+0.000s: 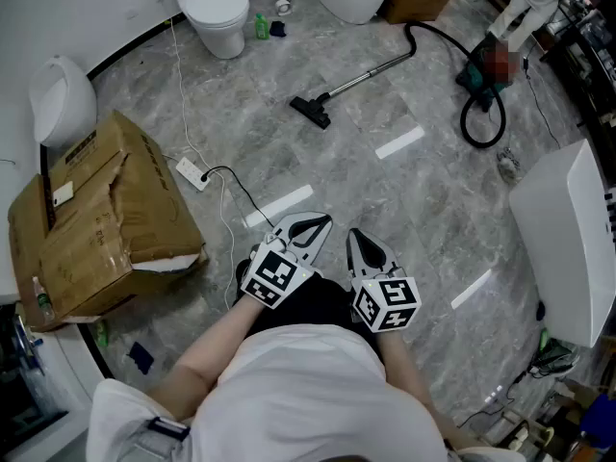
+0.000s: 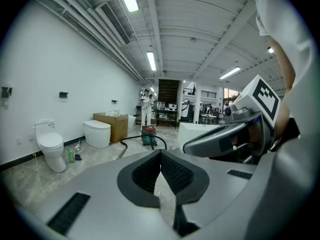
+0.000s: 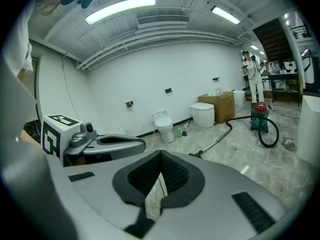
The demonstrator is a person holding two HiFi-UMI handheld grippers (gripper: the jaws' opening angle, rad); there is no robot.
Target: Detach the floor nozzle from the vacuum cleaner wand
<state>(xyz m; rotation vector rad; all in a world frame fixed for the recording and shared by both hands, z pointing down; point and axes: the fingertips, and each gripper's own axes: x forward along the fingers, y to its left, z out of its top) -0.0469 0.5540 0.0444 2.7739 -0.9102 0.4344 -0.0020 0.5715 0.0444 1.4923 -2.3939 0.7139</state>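
The black floor nozzle (image 1: pixel 311 112) lies on the grey marble floor, joined to the metal wand (image 1: pixel 364 75). A black hose (image 1: pixel 438 37) runs from the wand to the red and green vacuum cleaner (image 1: pixel 481 73). Both grippers are held close to the person's body, far short of the nozzle. The left gripper (image 1: pixel 320 223) is shut with nothing in it, and so is the right gripper (image 1: pixel 353 233). The right gripper view shows the nozzle (image 3: pixel 196 154) and wand (image 3: pixel 215 142) beyond its shut jaws (image 3: pixel 160 154). The left gripper view shows the vacuum cleaner (image 2: pixel 148 135) past its shut jaws (image 2: pixel 161 151).
A torn cardboard box (image 1: pixel 106 219) sits at the left, with a power strip (image 1: pixel 192 172) and cable beside it. Toilets (image 1: pixel 214 10) and a green bottle (image 1: pixel 261 27) stand along the far wall. A white cabinet (image 1: pixel 568 239) stands at the right. White tape strips (image 1: pixel 399 142) mark the floor.
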